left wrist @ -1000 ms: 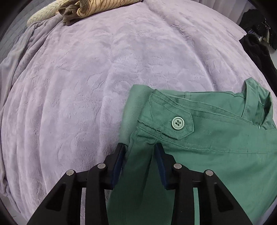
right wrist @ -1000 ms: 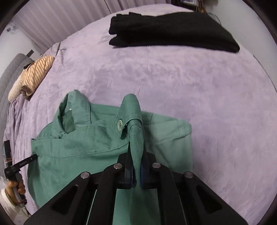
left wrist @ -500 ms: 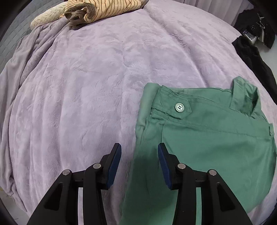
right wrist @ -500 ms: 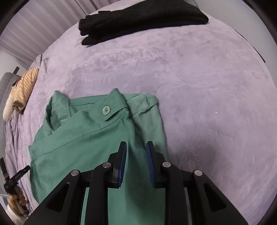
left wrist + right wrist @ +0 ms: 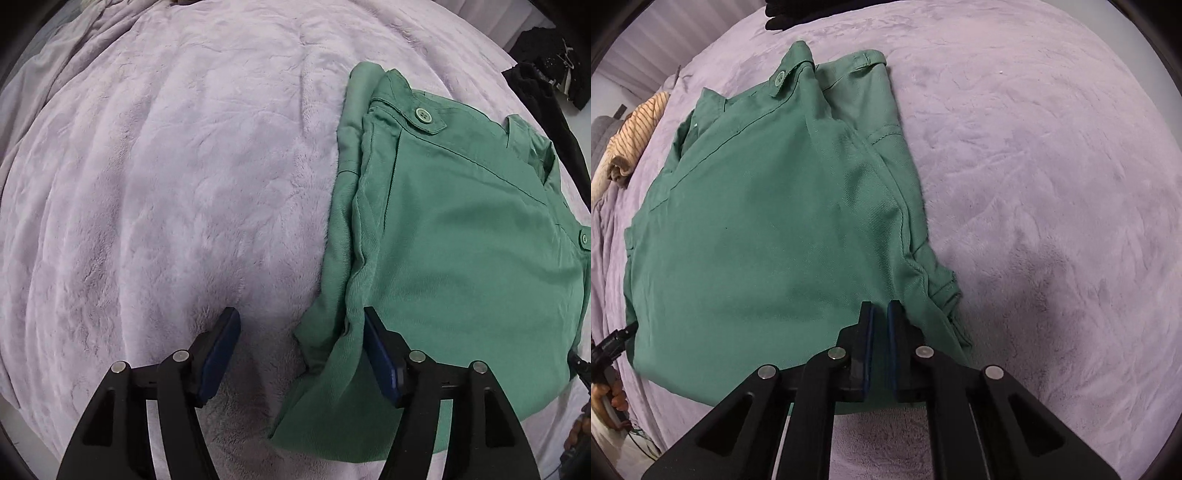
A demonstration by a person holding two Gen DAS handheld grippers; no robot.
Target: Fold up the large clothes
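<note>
A green button-up jacket (image 5: 461, 236) lies folded flat on the lilac plush bedspread (image 5: 166, 184). My left gripper (image 5: 301, 325) is open wide and empty at the jacket's near left corner, its right finger (image 5: 380, 354) against the fabric edge. In the right wrist view the jacket (image 5: 768, 206) fills the left half. My right gripper (image 5: 880, 314) hovers at its near right edge, jaws almost together with a thin gap and no cloth between them.
A folded black garment (image 5: 779, 14) lies at the far end of the bed and shows at the right edge of the left wrist view (image 5: 546, 92). A striped beige garment (image 5: 635, 133) sits far left. Bare bedspread (image 5: 1052, 184) stretches right.
Both grippers let go of the green jacket and pulled back toward its near edge. The left jaws opened wider. The jacket now lies flat.
</note>
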